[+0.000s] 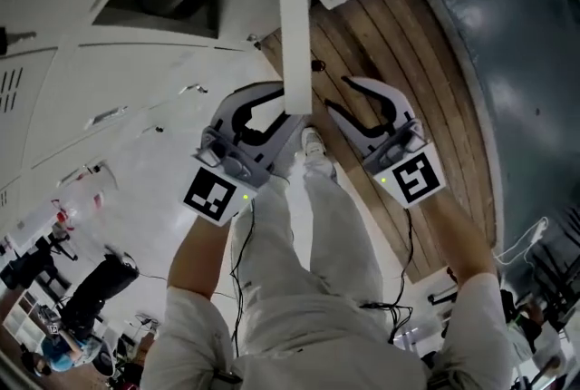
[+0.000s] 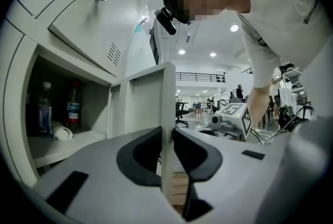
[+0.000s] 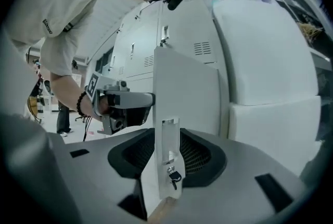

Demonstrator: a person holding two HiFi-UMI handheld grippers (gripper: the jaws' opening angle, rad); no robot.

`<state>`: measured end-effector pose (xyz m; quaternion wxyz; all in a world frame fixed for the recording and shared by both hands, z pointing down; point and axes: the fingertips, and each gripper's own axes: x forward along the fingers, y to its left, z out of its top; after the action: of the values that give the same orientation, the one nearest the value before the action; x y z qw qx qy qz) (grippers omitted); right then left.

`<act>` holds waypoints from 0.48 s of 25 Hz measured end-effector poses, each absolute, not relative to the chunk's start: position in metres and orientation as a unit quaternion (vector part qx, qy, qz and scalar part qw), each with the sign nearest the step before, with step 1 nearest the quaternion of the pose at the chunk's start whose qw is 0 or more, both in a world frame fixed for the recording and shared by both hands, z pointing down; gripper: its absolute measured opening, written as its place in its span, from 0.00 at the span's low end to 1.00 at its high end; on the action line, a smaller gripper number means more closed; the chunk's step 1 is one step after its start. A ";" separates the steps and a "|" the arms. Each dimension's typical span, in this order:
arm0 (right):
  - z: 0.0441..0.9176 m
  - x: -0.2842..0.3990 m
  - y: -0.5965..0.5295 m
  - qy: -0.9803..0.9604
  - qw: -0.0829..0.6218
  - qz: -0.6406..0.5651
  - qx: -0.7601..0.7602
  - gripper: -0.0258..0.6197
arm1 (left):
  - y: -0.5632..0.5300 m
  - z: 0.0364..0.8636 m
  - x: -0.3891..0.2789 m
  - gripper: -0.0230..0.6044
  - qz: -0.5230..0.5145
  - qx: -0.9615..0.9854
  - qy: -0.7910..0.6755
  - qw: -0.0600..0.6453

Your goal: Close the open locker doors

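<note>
Locker door (image 1: 293, 16), edge pinched by the left gripper (image 1: 285, 104). The right gripper (image 1: 342, 96) gapes wide, clamping nothing.

Wooden plank floor (image 1: 399, 53) beneath the person's shoe (image 1: 313, 143). Open locker shelf (image 2: 78, 144) holds an upright bottle (image 2: 73, 108) and a tipped white cup (image 2: 63, 134).

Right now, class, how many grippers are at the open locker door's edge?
2: the left gripper pinches the locker door at its edge; the right gripper has its latch between open jaws. Neither is hidden.
</note>
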<state>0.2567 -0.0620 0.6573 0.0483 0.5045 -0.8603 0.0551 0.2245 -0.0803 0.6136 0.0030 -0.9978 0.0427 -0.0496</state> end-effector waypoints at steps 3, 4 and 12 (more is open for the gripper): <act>0.664 0.222 -0.090 -0.879 0.051 0.046 0.473 0.30 | -0.095 0.611 0.205 0.14 -0.049 -0.998 0.037 0.016; 0.666 0.212 -0.099 -0.881 0.054 0.044 0.468 0.30 | -0.099 0.610 0.201 0.14 -0.047 -0.998 0.031 0.021; 0.670 0.164 -0.137 -0.892 0.061 0.048 0.444 0.23 | -0.127 0.614 0.158 0.11 -0.056 -0.998 0.037 0.020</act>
<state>0.1644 -0.1373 0.6697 0.0609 0.4444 -0.8924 0.0481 0.1583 -0.1273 0.6137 0.0200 -0.9975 0.0369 -0.0562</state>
